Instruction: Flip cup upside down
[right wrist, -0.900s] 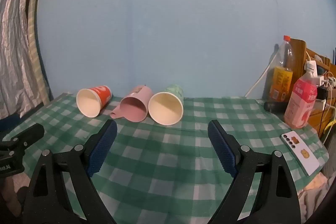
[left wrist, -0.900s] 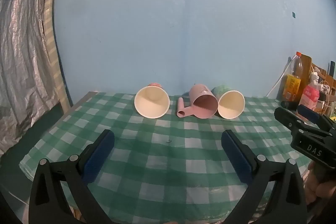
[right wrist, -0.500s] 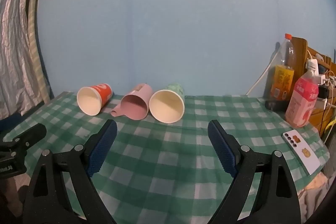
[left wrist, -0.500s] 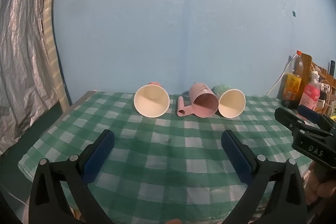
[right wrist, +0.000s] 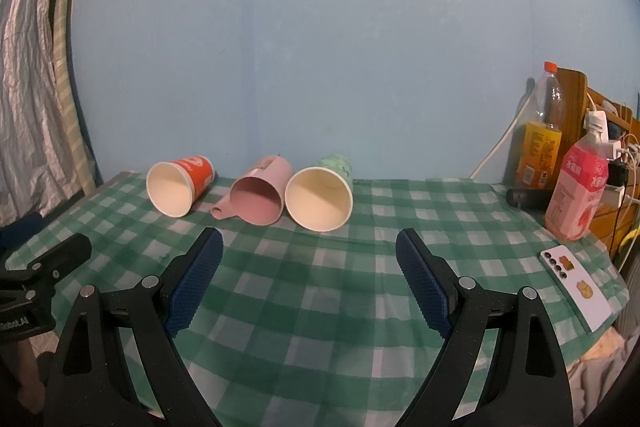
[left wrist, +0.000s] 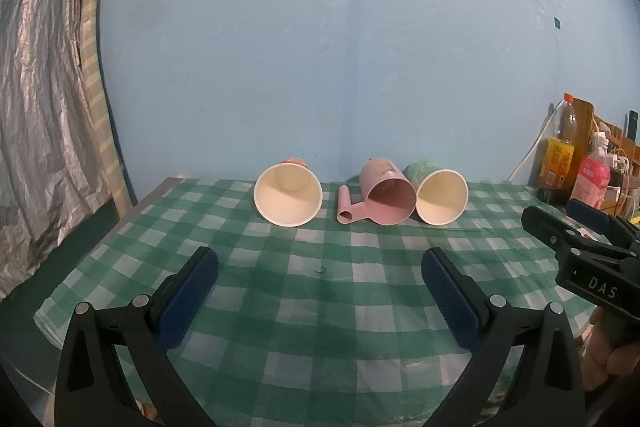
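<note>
Three cups lie on their sides at the back of the green checked table [left wrist: 320, 307], mouths towards me: a red paper cup [left wrist: 288, 195] [right wrist: 176, 187] on the left, a pink mug with a handle [left wrist: 386, 193] [right wrist: 258, 195] in the middle, a green paper cup [left wrist: 438, 191] [right wrist: 320, 197] on the right. My left gripper [left wrist: 320, 291] is open and empty, well short of the cups. My right gripper [right wrist: 310, 271] is open and empty, a little short of the pink mug and green cup. It also shows at the right edge of the left wrist view [left wrist: 580, 247].
Bottles stand at the table's right back: a yellow-labelled one [right wrist: 538, 139] and a pink one [right wrist: 578, 195]. A white phone [right wrist: 576, 287] lies near the right edge. A blue wall is behind the cups; a silver curtain [left wrist: 36, 107] hangs at the left.
Both grippers have risen or tilted slightly; the cups sit a little lower in view. Nothing was grasped and the cups have not moved.
</note>
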Action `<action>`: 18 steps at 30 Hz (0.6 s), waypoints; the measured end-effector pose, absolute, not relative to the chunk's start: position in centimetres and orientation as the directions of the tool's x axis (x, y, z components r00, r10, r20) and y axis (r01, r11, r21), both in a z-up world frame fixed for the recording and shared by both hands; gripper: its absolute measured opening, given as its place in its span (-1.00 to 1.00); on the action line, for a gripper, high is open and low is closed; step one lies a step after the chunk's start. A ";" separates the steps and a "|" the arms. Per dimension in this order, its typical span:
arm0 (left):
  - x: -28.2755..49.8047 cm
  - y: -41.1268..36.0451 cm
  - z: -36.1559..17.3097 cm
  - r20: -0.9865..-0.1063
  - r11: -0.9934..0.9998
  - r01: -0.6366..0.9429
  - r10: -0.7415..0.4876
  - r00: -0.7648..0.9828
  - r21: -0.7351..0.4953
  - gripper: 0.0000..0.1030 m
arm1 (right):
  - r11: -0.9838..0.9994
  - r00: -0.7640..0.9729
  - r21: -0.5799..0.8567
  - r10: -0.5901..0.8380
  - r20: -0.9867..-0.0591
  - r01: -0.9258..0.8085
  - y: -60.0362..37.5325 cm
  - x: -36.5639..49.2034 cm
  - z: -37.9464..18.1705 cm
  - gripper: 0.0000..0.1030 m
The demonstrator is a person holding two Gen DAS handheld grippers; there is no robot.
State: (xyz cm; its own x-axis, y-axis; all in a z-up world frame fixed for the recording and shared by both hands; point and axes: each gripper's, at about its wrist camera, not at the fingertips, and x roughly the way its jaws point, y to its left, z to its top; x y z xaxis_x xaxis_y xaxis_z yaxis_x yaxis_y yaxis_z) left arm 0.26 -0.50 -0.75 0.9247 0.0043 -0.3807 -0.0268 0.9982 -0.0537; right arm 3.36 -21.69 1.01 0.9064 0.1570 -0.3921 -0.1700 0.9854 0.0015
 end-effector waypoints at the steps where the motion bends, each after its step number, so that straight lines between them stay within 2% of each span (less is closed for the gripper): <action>1: 0.3 -0.5 -0.7 -0.382 0.998 -0.027 0.004 0.924 -0.054 0.99 | 0.985 0.906 0.001 0.157 -0.392 -0.170 -21.6 3.4 1.0 0.70; 18: 0.7 0.0 -0.3 -0.387 0.996 -0.026 -0.008 0.922 -0.082 0.99 | 0.986 0.905 -0.001 0.155 -0.396 -0.170 -21.3 3.3 0.7 0.70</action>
State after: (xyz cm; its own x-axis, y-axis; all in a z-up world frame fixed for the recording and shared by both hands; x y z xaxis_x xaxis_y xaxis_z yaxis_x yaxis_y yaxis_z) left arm 0.65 -0.04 -0.25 0.9219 -0.0080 -0.3873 -0.0257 0.9963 -0.0817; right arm 3.32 -21.32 0.73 0.9050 0.1553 -0.3961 -0.1696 0.9855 -0.0011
